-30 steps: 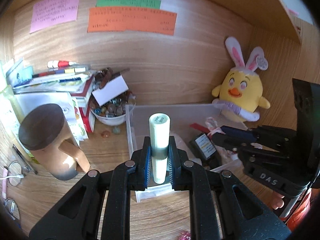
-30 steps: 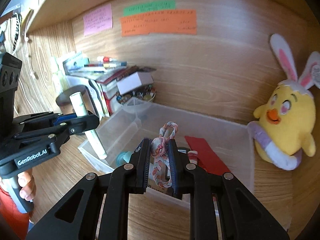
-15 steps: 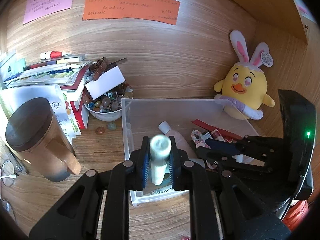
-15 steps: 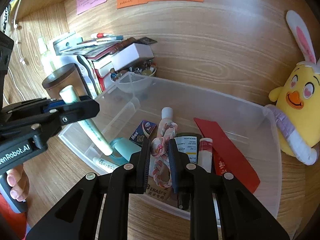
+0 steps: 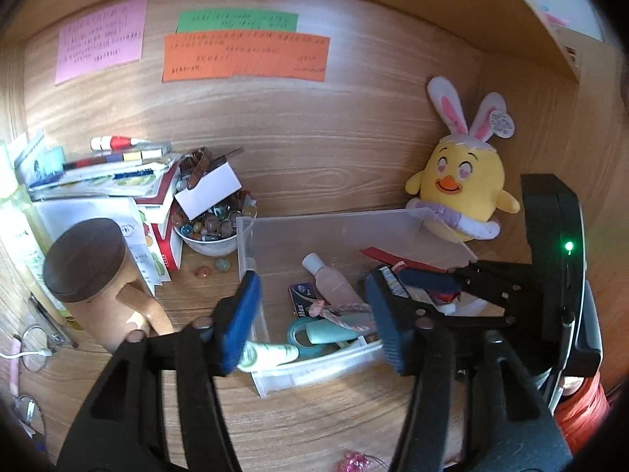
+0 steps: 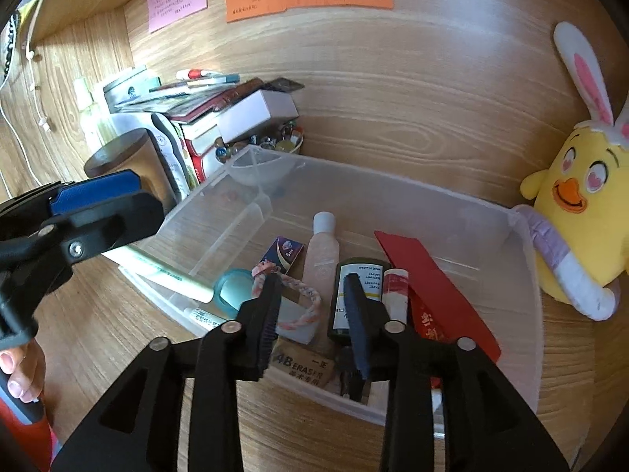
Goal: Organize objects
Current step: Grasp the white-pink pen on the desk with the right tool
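A clear plastic bin stands on the wooden desk. My left gripper is open above its front left corner. The pale green tube lies in the bin by the front wall. My right gripper is open just above the bin. The pink braided band lies loose in the bin beside a teal tape roll. A pink bottle, a dark bottle, a red envelope and an eraser also lie inside.
A yellow chick plush sits right of the bin. A wooden mug, a bowl of marbles and stacked books stand to the left. Sticky notes hang on the back wall.
Both grippers opened. The left one let the green tube drop into the bin; the right one let the braided band drop into the bin.
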The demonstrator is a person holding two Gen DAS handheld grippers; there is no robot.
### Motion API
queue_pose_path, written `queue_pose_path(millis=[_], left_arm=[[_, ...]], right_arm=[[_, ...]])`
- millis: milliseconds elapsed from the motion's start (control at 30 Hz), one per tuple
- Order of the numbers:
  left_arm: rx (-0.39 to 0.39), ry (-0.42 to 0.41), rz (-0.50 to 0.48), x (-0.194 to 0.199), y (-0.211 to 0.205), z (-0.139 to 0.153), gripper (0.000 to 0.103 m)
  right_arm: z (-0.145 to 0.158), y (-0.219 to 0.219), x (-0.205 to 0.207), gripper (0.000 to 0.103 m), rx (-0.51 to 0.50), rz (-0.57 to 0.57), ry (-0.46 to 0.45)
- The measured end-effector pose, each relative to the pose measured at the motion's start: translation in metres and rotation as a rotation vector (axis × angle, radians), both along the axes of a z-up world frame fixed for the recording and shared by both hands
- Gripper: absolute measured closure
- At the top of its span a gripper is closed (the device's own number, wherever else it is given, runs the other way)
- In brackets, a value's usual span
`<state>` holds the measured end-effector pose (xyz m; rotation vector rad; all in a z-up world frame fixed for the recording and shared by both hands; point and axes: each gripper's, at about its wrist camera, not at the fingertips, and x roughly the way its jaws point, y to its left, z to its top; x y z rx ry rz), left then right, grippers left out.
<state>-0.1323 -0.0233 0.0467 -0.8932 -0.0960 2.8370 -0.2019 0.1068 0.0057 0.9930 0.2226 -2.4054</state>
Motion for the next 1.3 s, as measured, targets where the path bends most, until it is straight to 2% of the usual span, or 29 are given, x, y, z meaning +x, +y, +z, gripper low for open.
queue_pose_path(millis=[33,233,300,500,867,967,1033,1100,1300], left_arm=[[-0.008,0.010,0.003,0.005,0.001,0.002,0.030],[-0.040,0.041,0.007,0.029,0.005,0.010,0.010],[-0.044,0.041,0.009,0.035,0.005,0.009,0.009],[-0.044,-0.007,-0.002,0.052,0.004,-0.006,0.009],[-0.050,-0.172,-0.048,0.065,0.010,-0.060,0.009],[-0.043,-0.214,-0.055,0.067,0.011,-0.074,0.015],[-0.042,-0.246,-0.066,0.066,0.013,-0.082,0.030],[-0.036,-0.273,-0.085,0.066,0.016,-0.088,0.036],[-0.041,-0.304,-0.124,0.070,0.024,-0.097,0.041]], right_arm=[[0.002,0.001,0.002,0.065,-0.002,0.000,0.006],[0.019,0.009,0.027,0.046,-0.010,0.016,0.061],[0.021,0.011,0.036,0.040,-0.006,0.021,0.077],[0.019,0.021,0.066,0.039,0.012,0.038,0.099],[-0.008,0.034,0.101,0.039,0.013,0.062,0.028],[-0.019,0.035,0.109,0.039,0.024,0.071,-0.002],[-0.027,0.035,0.115,0.039,0.031,0.080,-0.026],[-0.033,0.036,0.119,0.039,0.040,0.086,-0.039],[-0.047,0.037,0.130,0.039,0.036,0.095,-0.092]])
